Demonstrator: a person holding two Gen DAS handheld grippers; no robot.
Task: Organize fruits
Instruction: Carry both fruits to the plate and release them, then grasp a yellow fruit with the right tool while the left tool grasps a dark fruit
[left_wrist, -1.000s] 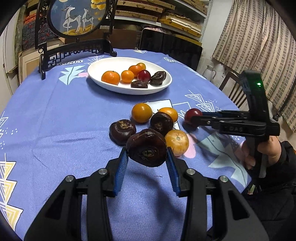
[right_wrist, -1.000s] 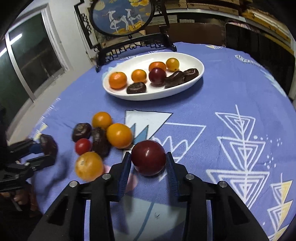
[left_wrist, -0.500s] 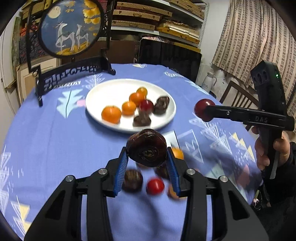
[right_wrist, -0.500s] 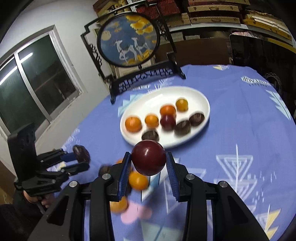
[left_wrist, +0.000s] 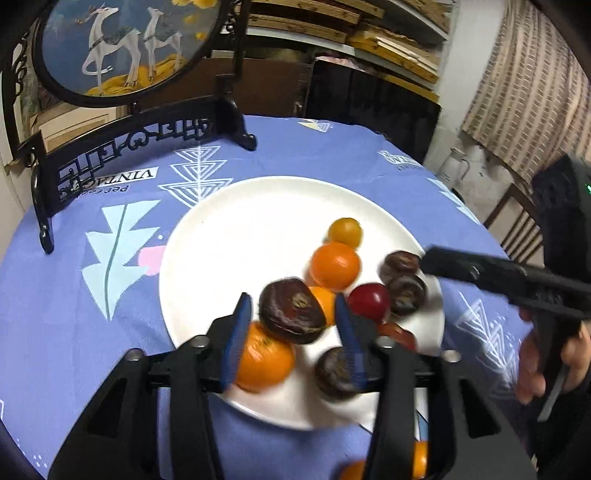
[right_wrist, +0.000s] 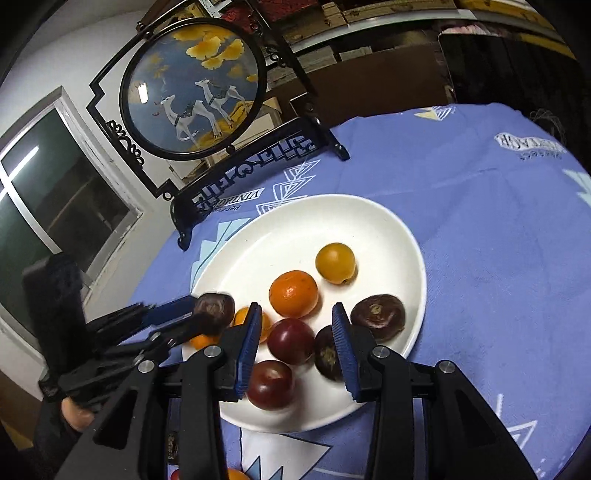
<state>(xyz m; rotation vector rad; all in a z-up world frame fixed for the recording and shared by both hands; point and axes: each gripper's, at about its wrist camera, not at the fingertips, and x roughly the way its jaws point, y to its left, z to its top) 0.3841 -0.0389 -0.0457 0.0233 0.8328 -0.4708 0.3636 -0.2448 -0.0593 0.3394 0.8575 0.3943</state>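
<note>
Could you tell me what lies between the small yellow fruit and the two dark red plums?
A round orange mandarin on the white plate; the right wrist view shows it.

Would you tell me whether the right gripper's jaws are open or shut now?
Open: the right gripper holds nothing; two red plums lie on the white plate below.

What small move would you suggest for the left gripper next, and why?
Probably shift the left gripper slightly toward the bare part of the white plate and open it: the dark fruit sits between its fingers over the plate, close above an orange lying there.
</note>
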